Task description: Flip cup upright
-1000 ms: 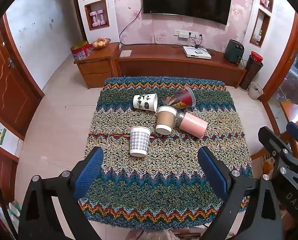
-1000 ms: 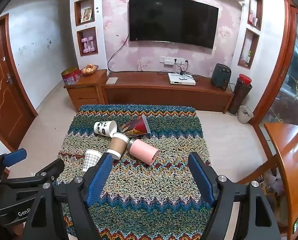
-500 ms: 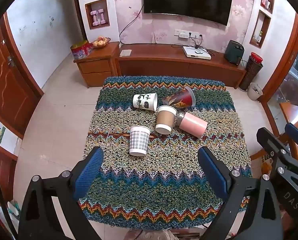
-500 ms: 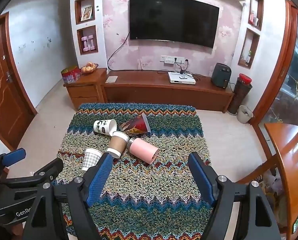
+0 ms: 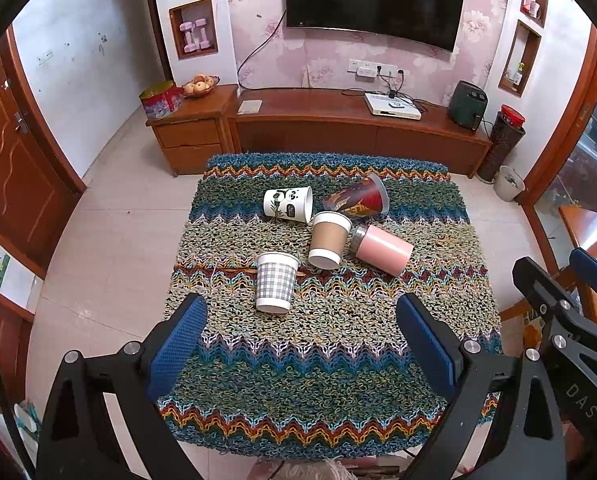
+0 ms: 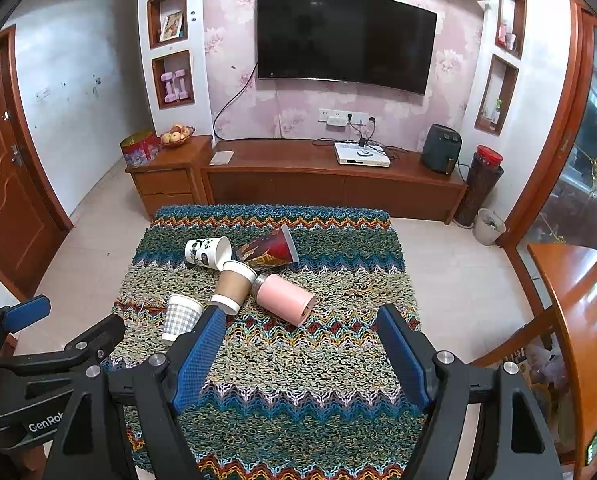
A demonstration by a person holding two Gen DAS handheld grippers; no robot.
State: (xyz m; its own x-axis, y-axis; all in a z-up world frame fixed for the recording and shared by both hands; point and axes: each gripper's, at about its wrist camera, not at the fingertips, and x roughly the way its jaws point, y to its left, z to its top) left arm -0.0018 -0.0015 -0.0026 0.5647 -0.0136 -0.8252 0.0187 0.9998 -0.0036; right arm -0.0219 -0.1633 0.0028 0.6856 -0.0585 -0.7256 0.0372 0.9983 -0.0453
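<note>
Several cups lie on their sides on a knitted zigzag cloth: a grey plaid cup, a brown paper cup, a pink cup, a white panda cup and a red printed cup. The same cups show in the right wrist view: plaid, brown, pink, panda, red. My left gripper is open and empty, above the near half of the cloth. My right gripper is open and empty, to its right.
The table stands on a tiled floor. A wooden TV cabinet and wall TV are behind it. A wooden table edge is at the right. A small bin stands at the back right.
Both grippers have crept slightly; the view barely shifts. The cups have not moved and both grippers stay open.
</note>
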